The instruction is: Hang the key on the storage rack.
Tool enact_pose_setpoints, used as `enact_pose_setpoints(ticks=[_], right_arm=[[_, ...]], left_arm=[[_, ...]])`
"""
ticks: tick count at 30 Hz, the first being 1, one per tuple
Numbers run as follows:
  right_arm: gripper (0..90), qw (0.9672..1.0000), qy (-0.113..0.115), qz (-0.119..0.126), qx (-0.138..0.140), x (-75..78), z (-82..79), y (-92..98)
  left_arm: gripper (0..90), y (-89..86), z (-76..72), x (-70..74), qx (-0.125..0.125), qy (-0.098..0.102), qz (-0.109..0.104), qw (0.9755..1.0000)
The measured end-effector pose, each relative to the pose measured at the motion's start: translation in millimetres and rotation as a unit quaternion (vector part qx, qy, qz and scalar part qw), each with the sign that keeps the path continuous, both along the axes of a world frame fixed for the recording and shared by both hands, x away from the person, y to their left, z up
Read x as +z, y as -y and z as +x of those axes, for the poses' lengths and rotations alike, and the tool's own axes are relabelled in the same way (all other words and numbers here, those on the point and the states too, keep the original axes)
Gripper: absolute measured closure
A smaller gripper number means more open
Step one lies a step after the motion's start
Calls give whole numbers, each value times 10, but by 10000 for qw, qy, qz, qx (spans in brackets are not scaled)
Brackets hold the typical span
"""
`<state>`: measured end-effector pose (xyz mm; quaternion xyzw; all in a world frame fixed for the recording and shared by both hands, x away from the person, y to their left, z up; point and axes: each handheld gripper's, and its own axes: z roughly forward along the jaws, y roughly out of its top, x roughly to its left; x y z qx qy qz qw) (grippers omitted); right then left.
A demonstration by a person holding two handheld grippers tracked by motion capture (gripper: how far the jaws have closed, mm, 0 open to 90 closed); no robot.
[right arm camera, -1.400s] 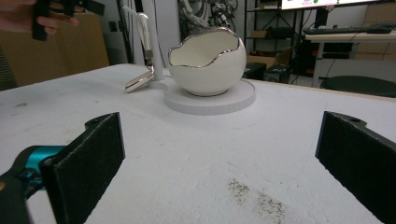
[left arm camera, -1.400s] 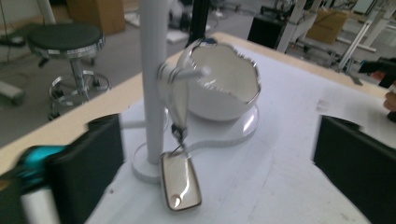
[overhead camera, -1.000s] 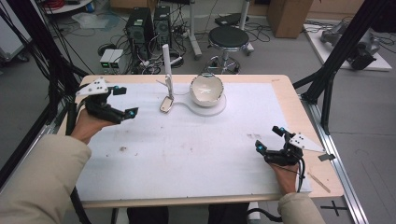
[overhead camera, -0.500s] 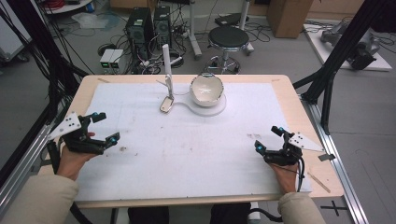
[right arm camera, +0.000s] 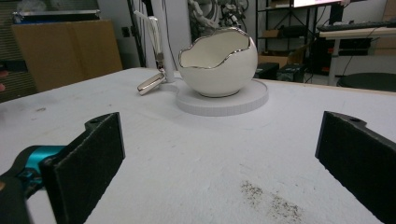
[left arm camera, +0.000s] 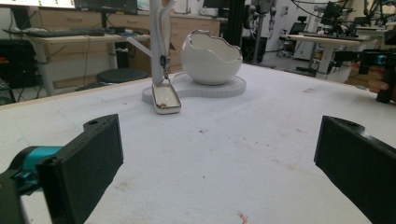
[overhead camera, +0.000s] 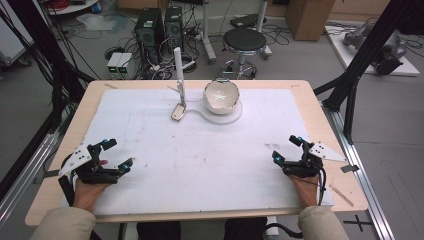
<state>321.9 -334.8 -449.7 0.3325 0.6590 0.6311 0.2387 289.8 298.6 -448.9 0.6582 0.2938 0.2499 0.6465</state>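
White covering (overhead camera: 200, 165) spreads over most of the wooden table (overhead camera: 90, 100), and both grippers sit low at its near edge. The left gripper (overhead camera: 112, 156) is held by the person's left hand (overhead camera: 90, 192) at the near left corner, its jaws released and wide apart with nothing between them; in the left gripper view the two black jaws frame bare, faintly stained cover. The right gripper (overhead camera: 286, 148) is held by the right hand (overhead camera: 306, 187) near the right edge, well apart from the left one, and its jaws are likewise spread and empty, as the right gripper view shows.

At the far middle of the table stands a white egg-shaped bowl (overhead camera: 221, 95) with a jagged, silver-trimmed rim, resting on a flat white base (overhead camera: 227, 114). Just to its left a slim white post (overhead camera: 178, 70) rises upright from the same base, and a small silver-edged scoop (overhead camera: 178, 111) hangs from it, its lower end touching the cover. Bowl and scoop lie well away from both grippers.

Beyond the table, a black stool (overhead camera: 245, 42) and computer towers (overhead camera: 157, 27) stand on the floor among cables.
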Motion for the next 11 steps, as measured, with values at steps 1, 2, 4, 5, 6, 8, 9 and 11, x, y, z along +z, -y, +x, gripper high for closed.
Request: enact_pose_setpoints(ticks=[1,2,4,5,6,8,9,11], right_arm=[[4,10000,19,-67,-34,0,-7,-15],[5,10000,2,-85,-29,0,-16,-22],[5,10000,2,-80,-34,0,-19,-25],[4,10000,32,-57,-54,-2,-14,-17],[4,10000,-3,-41,-59,-2,-16,-14],[4,10000,-6,-43,-69,-2,-16,-15],[4,10000,25,-44,-80,-3,-13,-18],[4,9999,42,-68,-93,-3,-15,-19]], left_arm=[[17,1,-7,-19,43,26,-22,10000],[17,-6,-40,-23,108,161,-59,9998],[17,-2,-52,-31,147,221,-82,9996],[17,-1,-66,-33,171,275,-70,9995],[17,4,-78,-37,210,321,-46,9993],[17,11,-80,-38,229,314,-57,9992],[17,9,-79,-39,260,334,-52,9991],[17,7,-82,-40,281,330,-55,9990]])
